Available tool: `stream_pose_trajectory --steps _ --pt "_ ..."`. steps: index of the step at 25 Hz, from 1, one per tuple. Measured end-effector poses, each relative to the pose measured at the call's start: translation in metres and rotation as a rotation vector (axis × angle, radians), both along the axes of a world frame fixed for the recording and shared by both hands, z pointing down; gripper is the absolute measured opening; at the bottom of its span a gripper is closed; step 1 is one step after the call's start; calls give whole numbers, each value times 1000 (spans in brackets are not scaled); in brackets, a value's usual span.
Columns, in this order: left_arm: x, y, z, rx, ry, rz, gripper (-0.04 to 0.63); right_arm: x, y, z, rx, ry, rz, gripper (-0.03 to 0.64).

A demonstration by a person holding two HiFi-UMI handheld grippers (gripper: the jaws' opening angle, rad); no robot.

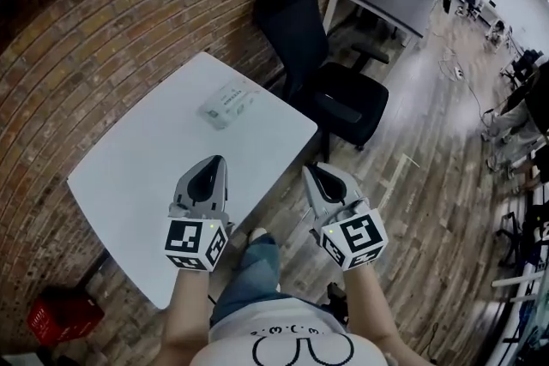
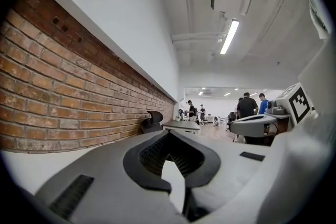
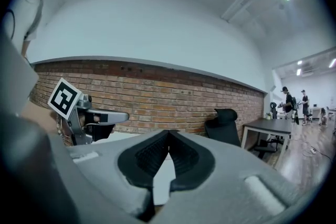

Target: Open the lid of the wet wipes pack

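Note:
The wet wipes pack (image 1: 228,103) lies flat on the white table (image 1: 154,159), near the far edge by the brick wall; its lid looks closed. My left gripper (image 1: 211,170) is shut and empty, held level over the table's near edge, well short of the pack. My right gripper (image 1: 316,177) is shut and empty too, off the table's right side above the wooden floor. In the left gripper view the jaws (image 2: 167,140) meet at the tips with nothing between them. The right gripper view shows the same (image 3: 169,139), with the left gripper (image 3: 84,113) at its left.
A black office chair (image 1: 322,64) stands just past the table's right corner. A dark desk (image 1: 382,0) is farther back, with people at the far end of the room. A red crate (image 1: 64,317) sits on the floor at lower left. The brick wall (image 1: 103,30) borders the table's far side.

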State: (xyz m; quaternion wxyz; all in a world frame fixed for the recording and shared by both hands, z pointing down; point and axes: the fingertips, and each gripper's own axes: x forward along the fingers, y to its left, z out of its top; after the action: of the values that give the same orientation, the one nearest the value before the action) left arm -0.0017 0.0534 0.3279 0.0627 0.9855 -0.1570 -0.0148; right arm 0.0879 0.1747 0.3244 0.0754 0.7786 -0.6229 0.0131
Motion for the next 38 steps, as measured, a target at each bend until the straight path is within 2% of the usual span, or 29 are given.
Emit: stream_pose_trajectory --steps 6,10,14,18,25,28,31,35,38 --pt "66 -60 15 -62 -17 -6 0 67 -75 7 -33 -20 -67 -3" --pt "90 -103 34 -107 -46 -39 0 90 -128 21 -83 -21 -124 -3" --pt "105 -137 50 -134 -71 -48 0 108 -171 33 -105 -34 -162 -3" --pt "107 -164 63 -154 -95 -105 0 120 -204 49 -137 -65 -204 -3" --pt "111 -187 97 -210 -161 -179 2 136 -250 71 -196 -64 -322 -3" --pt "118 -193 108 -243 -182 -211 28 146 -270 79 -219 -69 -386 0" --pt "127 -200 119 -280 -195 -247 86 154 -290 87 -258 -62 -479 54" --pt "140 -207 135 -301 -243 -291 146 160 -313 102 -321 -30 -649 183" --pt "150 -213 149 -317 -273 -319 147 164 -323 120 -379 21 -761 196"
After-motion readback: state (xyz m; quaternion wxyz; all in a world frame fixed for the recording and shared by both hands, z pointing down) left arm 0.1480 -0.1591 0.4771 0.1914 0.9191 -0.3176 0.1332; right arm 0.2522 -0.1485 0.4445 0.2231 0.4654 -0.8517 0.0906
